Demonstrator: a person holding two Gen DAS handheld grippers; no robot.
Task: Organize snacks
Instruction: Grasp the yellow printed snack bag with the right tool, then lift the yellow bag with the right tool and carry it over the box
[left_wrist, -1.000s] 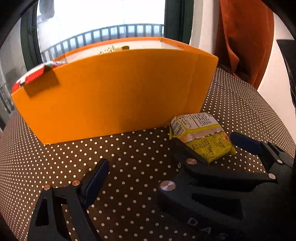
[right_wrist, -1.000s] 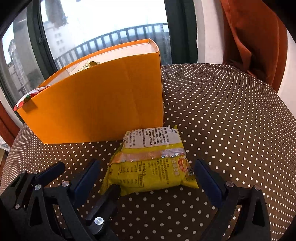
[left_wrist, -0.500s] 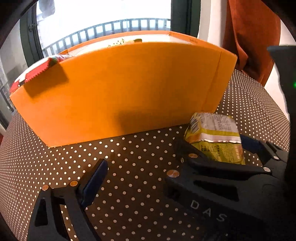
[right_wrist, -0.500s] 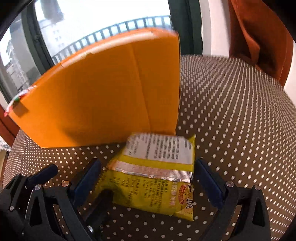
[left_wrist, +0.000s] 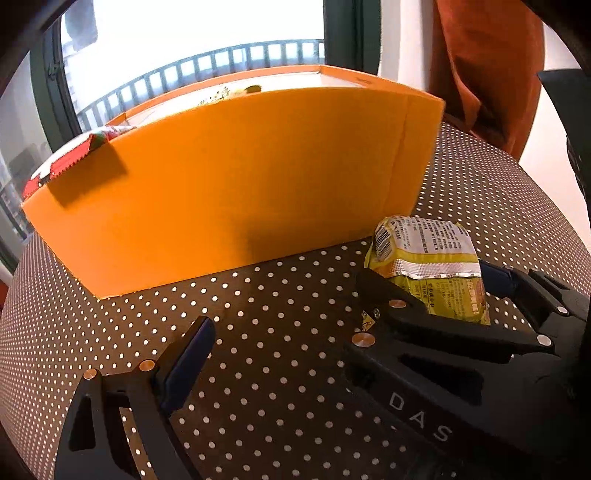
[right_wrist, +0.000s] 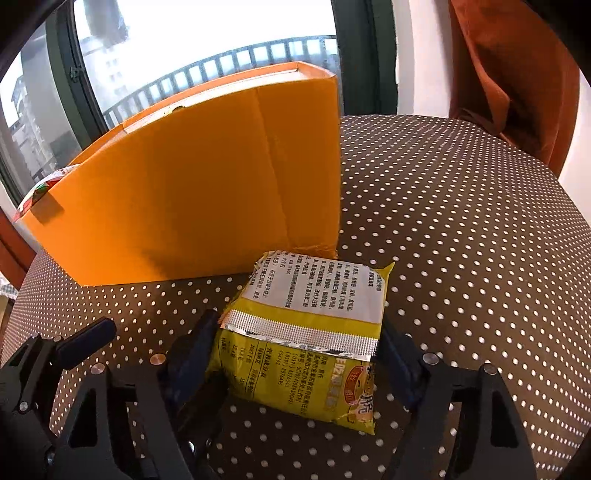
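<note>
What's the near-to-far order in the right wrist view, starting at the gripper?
right gripper, jaws just closed in on the packet → yellow snack packet → orange box → balcony railing outside the window

Packet (right_wrist: 310, 332) before box (right_wrist: 207, 192)

brown polka-dot tablecloth (right_wrist: 461, 229), orange box (right_wrist: 207, 192) on it, yellow snack packet (right_wrist: 310, 332) just beside

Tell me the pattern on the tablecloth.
Brown with small white polka dots; the tablecloth shows best in the right wrist view.
</note>
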